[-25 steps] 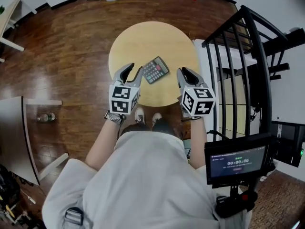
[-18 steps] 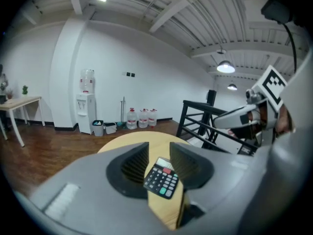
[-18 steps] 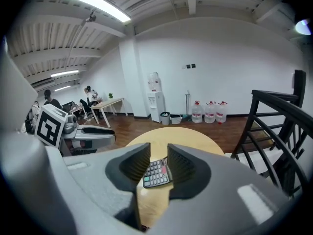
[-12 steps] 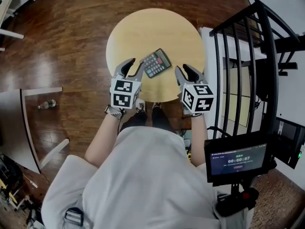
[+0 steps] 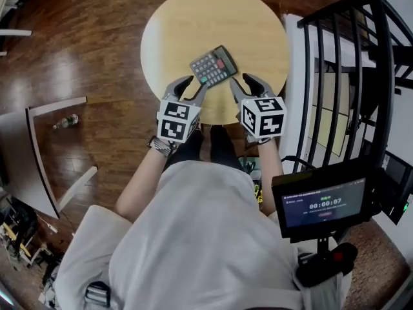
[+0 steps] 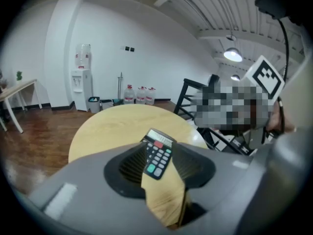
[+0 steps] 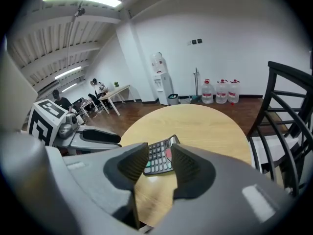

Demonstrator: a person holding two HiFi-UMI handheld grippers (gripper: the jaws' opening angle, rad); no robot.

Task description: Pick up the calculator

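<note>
A dark calculator (image 5: 213, 66) with grey keys and a red key lies flat on the round wooden table (image 5: 193, 18), near its front edge. My left gripper (image 5: 195, 83) hovers just short of the calculator's near left corner. Its jaws are opening and nothing is between the pads. My right gripper (image 5: 242, 82) sits just right of the calculator, jaws also opening and empty. Through the left gripper's (image 6: 159, 169) gap the calculator (image 6: 158, 153) shows ahead on the table. The right gripper (image 7: 160, 164) frames the calculator (image 7: 160, 158) the same way, apart from its pads.
A black metal railing (image 5: 342, 76) stands close on the right of the table. A monitor with a timer (image 5: 322, 205) is at the lower right. A small bottle (image 5: 66, 121) lies on the wood floor at left. Water jugs (image 7: 221, 91) line the far wall.
Both grippers have come down and forward to the table's front edge, closer to the calculator. The right jaws stand visibly wider than before.
</note>
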